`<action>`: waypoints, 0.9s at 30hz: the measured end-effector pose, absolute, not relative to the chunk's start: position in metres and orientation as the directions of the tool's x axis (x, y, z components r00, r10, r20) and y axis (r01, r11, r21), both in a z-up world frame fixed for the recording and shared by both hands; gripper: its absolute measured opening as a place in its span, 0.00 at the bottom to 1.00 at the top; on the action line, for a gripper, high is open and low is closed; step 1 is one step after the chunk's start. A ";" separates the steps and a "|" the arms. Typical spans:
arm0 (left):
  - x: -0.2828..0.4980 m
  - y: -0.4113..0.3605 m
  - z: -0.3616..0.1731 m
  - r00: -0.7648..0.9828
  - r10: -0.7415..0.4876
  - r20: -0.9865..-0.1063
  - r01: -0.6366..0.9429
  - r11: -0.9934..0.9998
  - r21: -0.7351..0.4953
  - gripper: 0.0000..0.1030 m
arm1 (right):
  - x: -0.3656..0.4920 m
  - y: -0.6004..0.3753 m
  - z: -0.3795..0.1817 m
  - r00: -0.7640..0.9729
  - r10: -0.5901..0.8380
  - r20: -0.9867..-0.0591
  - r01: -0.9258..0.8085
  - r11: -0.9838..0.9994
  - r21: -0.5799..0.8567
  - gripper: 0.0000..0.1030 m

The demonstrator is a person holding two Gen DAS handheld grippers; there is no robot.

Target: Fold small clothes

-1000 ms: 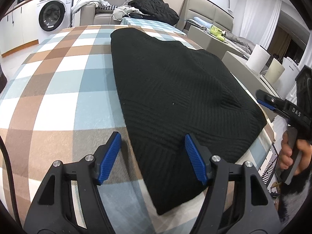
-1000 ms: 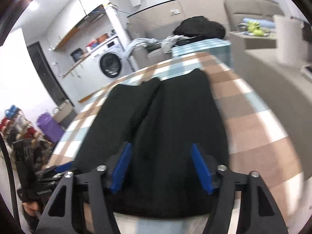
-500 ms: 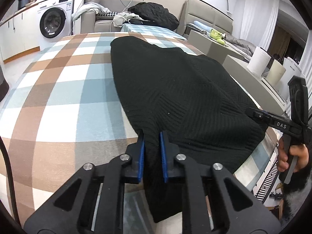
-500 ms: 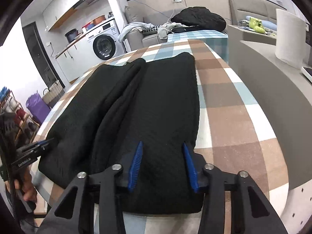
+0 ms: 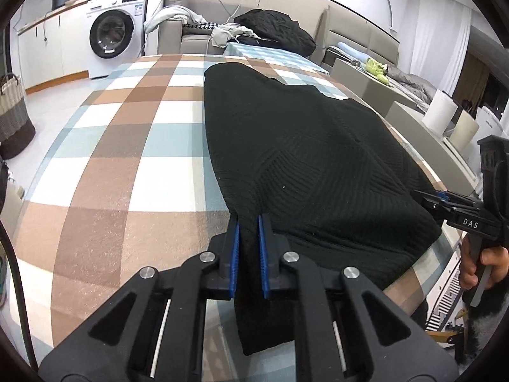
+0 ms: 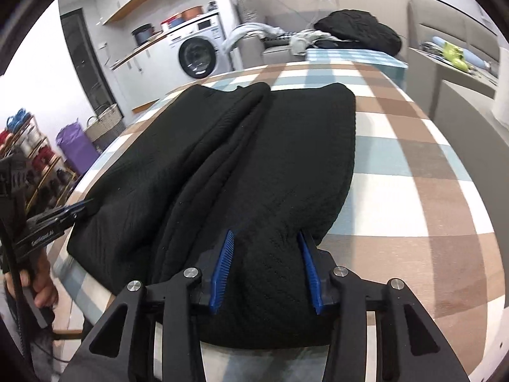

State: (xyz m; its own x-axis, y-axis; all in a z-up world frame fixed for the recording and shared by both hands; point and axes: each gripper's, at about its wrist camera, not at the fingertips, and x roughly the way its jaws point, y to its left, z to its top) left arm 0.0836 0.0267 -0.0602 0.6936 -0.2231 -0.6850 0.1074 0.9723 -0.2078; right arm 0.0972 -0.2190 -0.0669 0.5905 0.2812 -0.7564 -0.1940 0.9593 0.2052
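Observation:
A black knit garment [image 5: 305, 159] lies lengthwise on the checked table, folded along its length; it also shows in the right wrist view [image 6: 254, 165]. My left gripper [image 5: 248, 222] is shut on the garment's near left corner, the blue pads pinching the fabric edge. My right gripper [image 6: 265, 238] sits around the garment's near right corner, the jaws partly closed with bunched fabric between the blue pads. The right gripper also shows at the right edge of the left wrist view [image 5: 445, 200], and the left gripper at the left edge of the right wrist view [image 6: 73, 208].
The checked tablecloth [image 5: 121, 146] covers the table. A washing machine [image 5: 114, 35] stands far left, a sofa with a dark cushion [image 5: 276, 28] behind the table. A woven basket [image 5: 12, 117] stands on the floor left, paper rolls [image 5: 442, 111] on a grey counter right.
My left gripper closed on the garment's near left corner and stays shut. My right gripper's jaws narrowed around the near right corner, bunching the fabric between them.

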 end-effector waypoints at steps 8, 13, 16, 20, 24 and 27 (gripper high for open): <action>0.076 0.018 -0.047 0.708 -0.226 -0.669 0.139 0.973 -0.182 0.34 | 0.094 -0.242 -0.029 0.689 0.254 -0.679 -0.114 0.963 0.244 0.57; 0.066 0.012 -0.036 0.731 -0.246 -0.637 0.170 0.969 -0.179 0.55 | 0.111 -0.209 -0.016 0.699 0.288 -0.655 -0.178 0.957 0.231 0.57; 0.063 0.011 -0.033 0.735 -0.252 -0.630 0.169 0.967 -0.190 0.57 | 0.134 -0.185 -0.022 0.643 0.361 -0.676 -0.226 0.932 0.283 0.56; 0.064 0.009 -0.036 0.731 -0.254 -0.633 0.172 0.967 -0.189 0.58 | 0.170 -0.159 -0.040 0.528 0.480 -0.701 -0.258 0.877 0.406 0.52; 0.067 0.010 -0.040 0.718 -0.261 -0.645 0.166 0.964 -0.206 0.58 | 0.199 -0.146 -0.064 0.437 0.546 -0.715 -0.212 0.835 0.508 0.38; 0.070 0.015 -0.041 0.721 -0.265 -0.640 0.156 0.962 -0.223 0.58 | 0.205 -0.145 -0.067 0.463 0.512 -0.723 -0.180 0.854 0.489 0.12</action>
State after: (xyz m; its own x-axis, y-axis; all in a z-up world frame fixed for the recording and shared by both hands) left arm 0.0701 0.0150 -0.0408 0.7210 -0.2653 -0.6401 0.1556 0.9622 -0.2235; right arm 0.2053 -0.1447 -0.0673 0.4632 0.5118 -0.7235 -0.1797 0.8537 0.4888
